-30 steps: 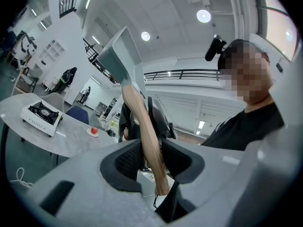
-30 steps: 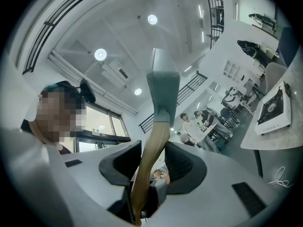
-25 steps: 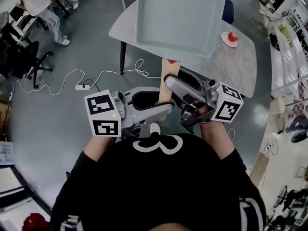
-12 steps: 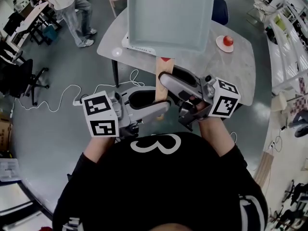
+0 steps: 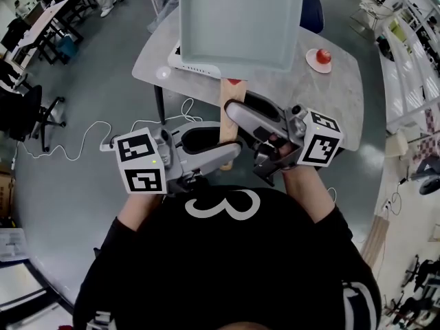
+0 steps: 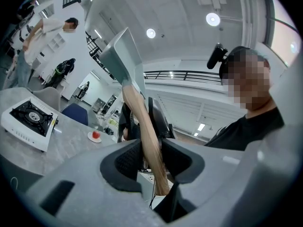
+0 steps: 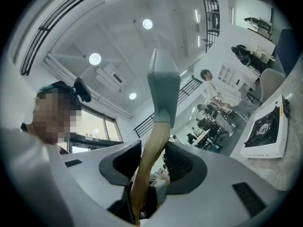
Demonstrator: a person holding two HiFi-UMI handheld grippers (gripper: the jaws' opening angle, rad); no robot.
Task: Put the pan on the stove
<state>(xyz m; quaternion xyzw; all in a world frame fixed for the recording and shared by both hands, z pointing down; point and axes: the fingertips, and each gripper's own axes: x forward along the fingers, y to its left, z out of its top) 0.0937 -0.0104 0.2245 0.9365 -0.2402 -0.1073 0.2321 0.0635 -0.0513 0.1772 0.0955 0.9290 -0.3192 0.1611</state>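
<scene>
I hold a square grey pan up in the air by its long wooden handle. My left gripper is shut on the handle's near end, and my right gripper is shut on it further up. The pan hangs over a white gas stove, hiding all but the stove's front edge. The left gripper view has the handle between the pads of the left gripper, with the stove low at the left. The handle also shows in the right gripper, with the stove at the right.
The stove stands on a grey marbled table. A red fruit on a white plate lies at the table's right, a small white disc at its left. A blue chair stands behind. Cables and a power strip lie on the floor.
The pan and both grippers have come nearer the table, and the stove's front edge now shows under the pan. People in the background have walked off to the upper left.
</scene>
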